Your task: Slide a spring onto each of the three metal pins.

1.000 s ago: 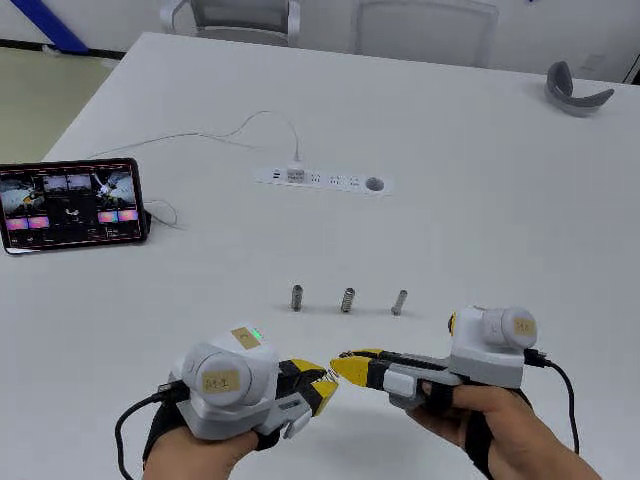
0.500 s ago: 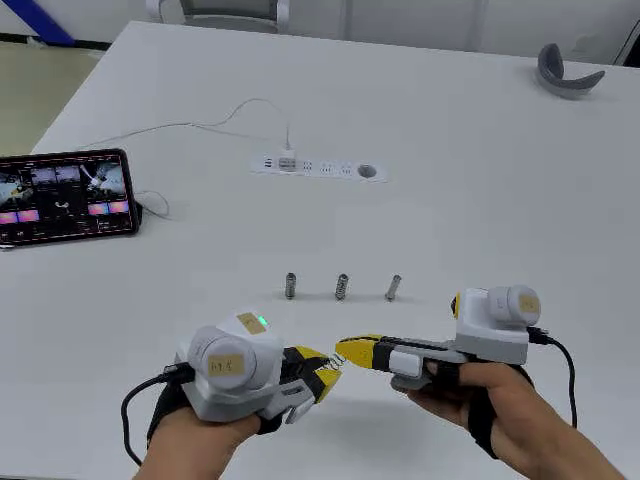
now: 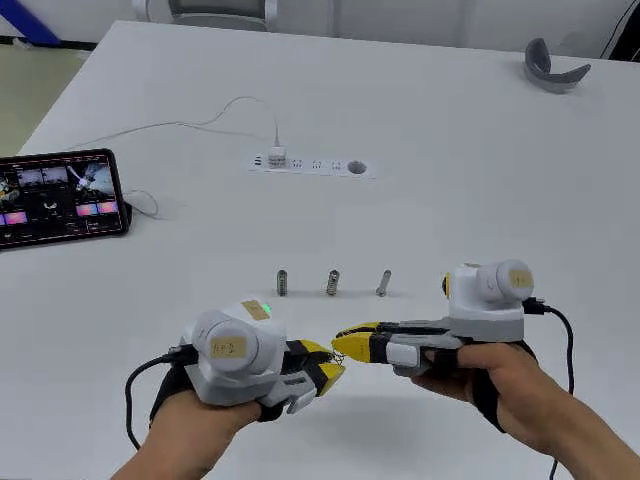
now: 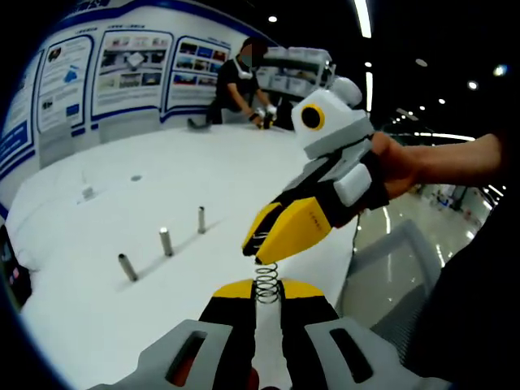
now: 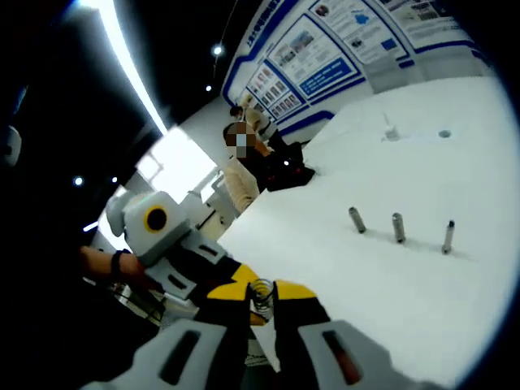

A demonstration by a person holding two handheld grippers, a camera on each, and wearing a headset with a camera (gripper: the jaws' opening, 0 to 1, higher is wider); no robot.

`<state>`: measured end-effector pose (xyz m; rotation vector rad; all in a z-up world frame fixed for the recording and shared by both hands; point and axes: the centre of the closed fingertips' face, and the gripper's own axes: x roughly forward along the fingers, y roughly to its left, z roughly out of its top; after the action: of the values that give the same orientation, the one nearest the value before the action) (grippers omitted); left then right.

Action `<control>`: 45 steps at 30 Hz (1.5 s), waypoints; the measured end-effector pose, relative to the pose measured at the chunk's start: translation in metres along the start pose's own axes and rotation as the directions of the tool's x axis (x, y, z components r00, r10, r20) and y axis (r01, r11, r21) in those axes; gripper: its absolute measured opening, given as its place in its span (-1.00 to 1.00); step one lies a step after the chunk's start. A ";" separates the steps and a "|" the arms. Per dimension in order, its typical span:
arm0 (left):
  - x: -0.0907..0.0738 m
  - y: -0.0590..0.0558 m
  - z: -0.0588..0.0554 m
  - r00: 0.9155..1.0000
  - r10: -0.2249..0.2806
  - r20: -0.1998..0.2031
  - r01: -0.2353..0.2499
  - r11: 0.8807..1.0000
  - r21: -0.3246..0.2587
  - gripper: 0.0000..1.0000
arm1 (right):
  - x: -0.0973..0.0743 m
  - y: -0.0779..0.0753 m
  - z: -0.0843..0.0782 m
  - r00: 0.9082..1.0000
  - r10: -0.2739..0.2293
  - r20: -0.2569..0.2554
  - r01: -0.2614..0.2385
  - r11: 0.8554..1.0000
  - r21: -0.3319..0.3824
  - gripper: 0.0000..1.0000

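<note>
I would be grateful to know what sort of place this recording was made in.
Probably a showroom or lab workspace. There is a large white table with a power strip and a tablet, printed poster panels along the wall, and a person working farther off.

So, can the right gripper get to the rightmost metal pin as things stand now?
Probably yes. Bare table lies between the right gripper and the rightmost metal pin, with nothing in the way. But it and the left gripper both seem to pinch the spring, so the left should release first.
</note>
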<state>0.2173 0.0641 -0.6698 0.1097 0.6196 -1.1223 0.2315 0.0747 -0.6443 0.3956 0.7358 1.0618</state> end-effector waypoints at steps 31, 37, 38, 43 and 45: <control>-0.017 0.006 0.003 1.000 0.019 0.015 -0.019 1.000 0.019 -0.81 | 0.012 0.020 -0.001 0.892 0.137 -0.432 -0.281 0.915 -0.290 -0.75; -0.018 0.011 0.012 0.999 0.018 0.030 -0.019 0.999 0.031 -0.81 | 0.010 0.020 0.006 0.866 0.121 -0.485 -0.317 0.882 -0.347 -0.75; -0.018 0.011 0.014 0.999 0.017 0.032 -0.018 0.999 0.034 -0.81 | 0.010 0.020 0.007 0.863 0.117 -0.492 -0.322 0.877 -0.357 -0.75; -0.018 0.011 0.025 0.999 -0.009 0.042 0.006 0.997 0.073 -0.82 | 0.004 0.020 0.011 0.841 0.075 -0.535 -0.342 0.840 -0.421 -0.74; -0.017 0.012 0.028 0.999 -0.016 0.043 0.012 0.996 0.085 -0.82 | 0.001 0.017 0.008 0.826 0.044 -0.562 -0.350 0.822 -0.449 -0.73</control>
<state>0.2345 0.0725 -0.6404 0.1539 0.5348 -1.1619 0.2269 0.0835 -0.6285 -0.3411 0.8497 1.5617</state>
